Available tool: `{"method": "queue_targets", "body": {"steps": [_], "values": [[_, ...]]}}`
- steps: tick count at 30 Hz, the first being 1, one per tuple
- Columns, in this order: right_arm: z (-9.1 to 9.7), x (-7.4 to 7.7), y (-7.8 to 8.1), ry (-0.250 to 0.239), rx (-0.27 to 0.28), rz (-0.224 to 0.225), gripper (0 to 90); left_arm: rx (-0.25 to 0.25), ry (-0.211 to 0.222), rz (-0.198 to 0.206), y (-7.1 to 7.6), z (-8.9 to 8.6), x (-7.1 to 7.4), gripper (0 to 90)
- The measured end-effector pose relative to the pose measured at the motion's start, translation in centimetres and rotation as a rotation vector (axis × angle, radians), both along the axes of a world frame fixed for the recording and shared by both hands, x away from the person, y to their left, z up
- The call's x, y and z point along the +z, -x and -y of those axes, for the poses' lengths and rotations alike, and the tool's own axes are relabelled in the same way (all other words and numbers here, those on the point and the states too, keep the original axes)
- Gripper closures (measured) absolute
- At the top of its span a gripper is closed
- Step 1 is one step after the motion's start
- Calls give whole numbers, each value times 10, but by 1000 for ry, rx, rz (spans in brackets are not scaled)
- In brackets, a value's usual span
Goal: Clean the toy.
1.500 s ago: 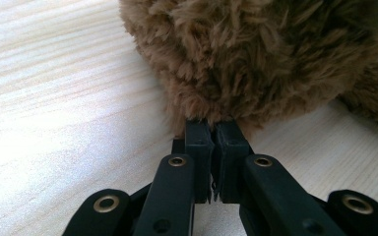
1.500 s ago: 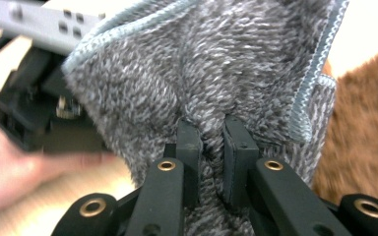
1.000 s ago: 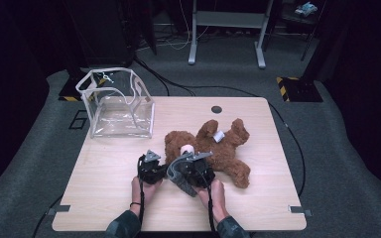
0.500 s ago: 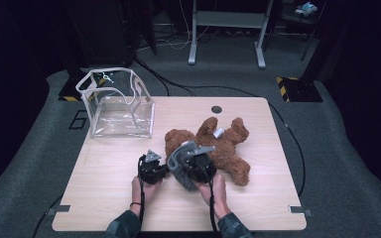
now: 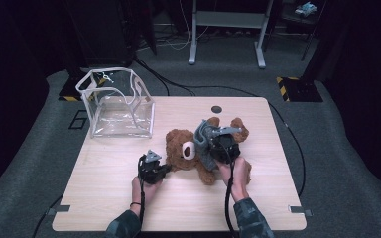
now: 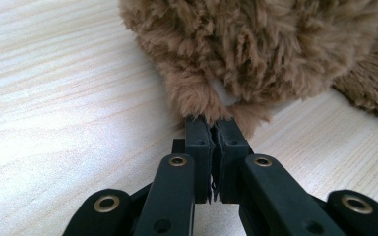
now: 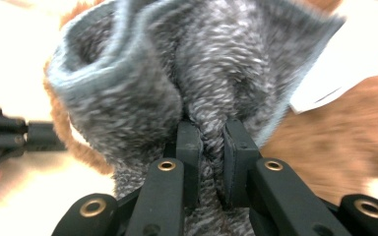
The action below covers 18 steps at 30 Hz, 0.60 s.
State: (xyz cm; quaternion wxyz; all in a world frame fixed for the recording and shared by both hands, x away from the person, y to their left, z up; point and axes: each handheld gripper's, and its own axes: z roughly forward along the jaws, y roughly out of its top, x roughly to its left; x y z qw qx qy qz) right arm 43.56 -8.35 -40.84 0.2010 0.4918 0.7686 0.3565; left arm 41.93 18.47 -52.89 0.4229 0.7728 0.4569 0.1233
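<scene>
Grippers at work: left gripper (image 6: 211, 129) pinches teddy bear (image 5: 188, 148) fur dead ahead; right gripper (image 7: 211, 129) clamps grey knit garment (image 7: 177, 73) bunched just beyond its jaws, over the bear.

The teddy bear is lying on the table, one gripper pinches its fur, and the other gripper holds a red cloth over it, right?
Not quite: the cloth is grey, not red, as the right gripper view shows. The rest holds: the teddy bear lies on the table, the left gripper pinches its fur, and the right gripper holds the cloth.
</scene>
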Motion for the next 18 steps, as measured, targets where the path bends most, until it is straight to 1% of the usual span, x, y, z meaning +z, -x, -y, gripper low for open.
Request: {"method": "queue_targets", "body": {"steps": [2,3,4,5,6,7,8,9,10,11,12,13,15,17,18], "values": [[3,11,-4,43,-30,53,805,1,0,0,0,0,0,863],[4,14,-7,40,-44,49,806,0,1,0,0,0,0,862],[4,11,-12,29,-49,23,808,0,1,0,0,0,0,861],[3,5,-17,55,-47,-3,810,-1,0,1,0,0,0,859],[2,-3,-20,61,-46,-31,813,-1,2,1,0,0,0,854],[2,-11,-22,55,-47,-47,817,-4,2,1,0,0,0,841],[2,-17,-23,58,-45,-46,820,-6,3,4,0,0,0,814],[2,-21,-23,54,-47,-48,821,-9,4,4,0,-1,0,772],[3,-21,-22,33,-47,-57,821,-6,4,6,1,-1,1,718],[3,-21,-22,30,-46,-63,821,-7,6,8,1,-1,1,649],[4,-21,-22,39,-33,-55,821,-10,8,12,1,-1,1,566],[4,-20,-21,32,-42,-66,821,-4,4,16,0,0,1,489],[4,-21,-21,37,-40,-66,821,17,-8,30,0,0,2,357],[4,-21,-20,37,-37,-67,821,20,-2,42,-1,0,4,352],[4,-21,-20,39,-34,-64,821,12,5,43,-2,1,5,354]]}}
